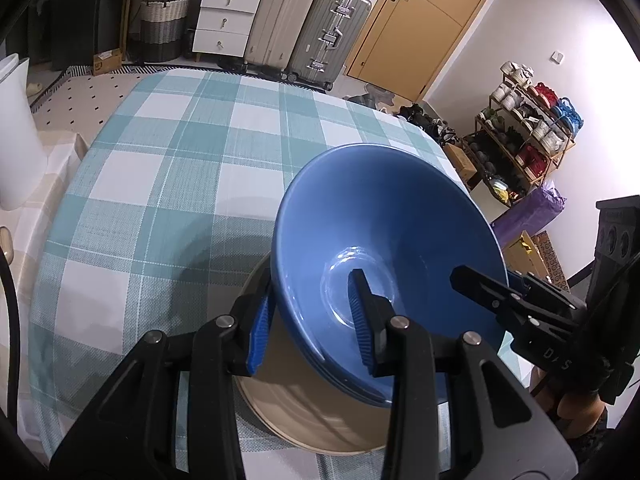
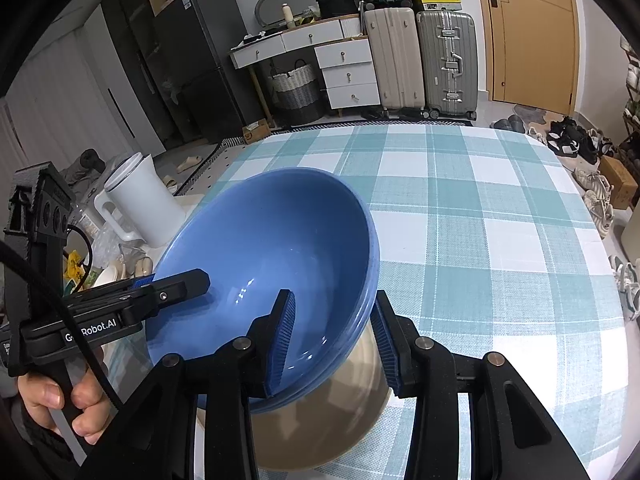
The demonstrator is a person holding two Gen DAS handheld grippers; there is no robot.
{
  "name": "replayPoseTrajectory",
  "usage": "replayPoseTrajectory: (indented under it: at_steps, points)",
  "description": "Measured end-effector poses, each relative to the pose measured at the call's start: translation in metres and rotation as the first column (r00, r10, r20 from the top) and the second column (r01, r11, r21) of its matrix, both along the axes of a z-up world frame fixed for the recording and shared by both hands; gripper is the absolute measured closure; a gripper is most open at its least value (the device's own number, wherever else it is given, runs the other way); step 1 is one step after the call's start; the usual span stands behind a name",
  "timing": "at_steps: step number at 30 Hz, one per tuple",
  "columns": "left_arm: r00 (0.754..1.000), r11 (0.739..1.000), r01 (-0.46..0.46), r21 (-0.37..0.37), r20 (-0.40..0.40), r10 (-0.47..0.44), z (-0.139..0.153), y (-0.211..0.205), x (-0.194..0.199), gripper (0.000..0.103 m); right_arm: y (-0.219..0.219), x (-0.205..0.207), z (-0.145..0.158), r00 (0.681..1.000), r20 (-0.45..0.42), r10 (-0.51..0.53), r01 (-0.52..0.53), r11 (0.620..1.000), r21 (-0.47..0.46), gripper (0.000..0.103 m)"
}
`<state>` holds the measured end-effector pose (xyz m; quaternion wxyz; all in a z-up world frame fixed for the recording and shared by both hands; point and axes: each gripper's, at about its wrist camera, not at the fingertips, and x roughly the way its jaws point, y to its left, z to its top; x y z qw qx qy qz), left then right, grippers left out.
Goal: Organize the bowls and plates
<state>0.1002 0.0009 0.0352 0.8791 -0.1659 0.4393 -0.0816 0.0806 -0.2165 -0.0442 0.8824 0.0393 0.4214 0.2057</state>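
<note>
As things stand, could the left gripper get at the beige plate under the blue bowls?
Probably not directly. The left gripper straddles the rim of the blue bowls, as does the right gripper. The bowls cover most of the beige plate; only its near edge shows.
</note>
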Motion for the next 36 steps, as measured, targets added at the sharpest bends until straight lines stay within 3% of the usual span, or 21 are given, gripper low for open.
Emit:
replayPoseTrajectory:
  at_steps: [2, 4, 6, 8, 10, 13, 17, 20, 23, 31, 36]
  points:
    - [1.0, 1.0, 0.002, 0.005, 0.001, -0.002, 0.0, -0.001, 0.001, 0.071, 0.0, 0.0, 0.0, 1.0, -0.003, 0.003, -0.003, 1.0, 0.001, 0.063]
    - [1.0, 1.0, 0.001, 0.017, 0.004, -0.001, 0.001, -0.002, 0.0, 0.069, -0.001, -0.001, -0.001, 1.0, -0.006, 0.006, -0.006, 1.0, 0.0, 0.056]
    - [1.0, 0.999, -0.01, 0.044, 0.01, 0.009, 0.002, -0.004, -0.003, 0.056, -0.003, -0.003, 0.0, 1.0, 0.006, 0.012, -0.012, 1.0, -0.006, 0.051]
    - [1.0, 0.998, -0.016, 0.066, 0.022, 0.014, 0.004, -0.004, -0.006, 0.05, -0.005, -0.006, 0.003, 0.999, 0.034, 0.004, -0.003, 1.0, -0.031, 0.048]
    - [0.999, 0.997, -0.016, 0.075, 0.043, 0.012, 0.007, -0.003, -0.011, 0.045, -0.01, -0.007, 0.005, 0.999, 0.037, 0.004, -0.003, 1.0, -0.014, 0.038]
    - [0.996, 0.998, -0.008, 0.063, 0.085, 0.003, 0.012, 0.002, -0.021, 0.025, -0.018, -0.011, 0.005, 0.999, 0.038, 0.018, -0.018, 1.0, 0.012, 0.028]
    - [0.991, 0.995, -0.005, 0.102, 0.136, -0.009, 0.018, 0.007, -0.038, 0.02, -0.028, -0.028, 0.008, 0.991, 0.113, 0.068, -0.072, 0.997, 0.031, 0.014]
    - [0.985, 0.991, -0.014, 0.131, 0.171, -0.009, 0.019, 0.012, -0.051, 0.001, -0.035, -0.043, 0.01, 0.978, 0.18, 0.102, -0.113, 0.992, 0.051, 0.007]
    - [0.974, 0.987, -0.03, 0.158, 0.229, -0.007, 0.021, 0.019, -0.068, 0.001, -0.043, -0.056, 0.011, 0.963, 0.245, 0.111, -0.129, 0.99, 0.057, 0.001]
    - [0.931, 0.979, -0.04, 0.201, 0.364, -0.037, 0.018, 0.037, -0.107, 0.001, -0.064, -0.073, -0.007, 0.936, 0.325, 0.132, -0.169, 0.982, 0.089, 0.001]
    - [0.912, 0.974, -0.045, 0.223, 0.408, -0.052, 0.011, 0.043, -0.123, 0.001, -0.071, -0.085, -0.018, 0.925, 0.355, 0.138, -0.174, 0.982, 0.071, 0.001]
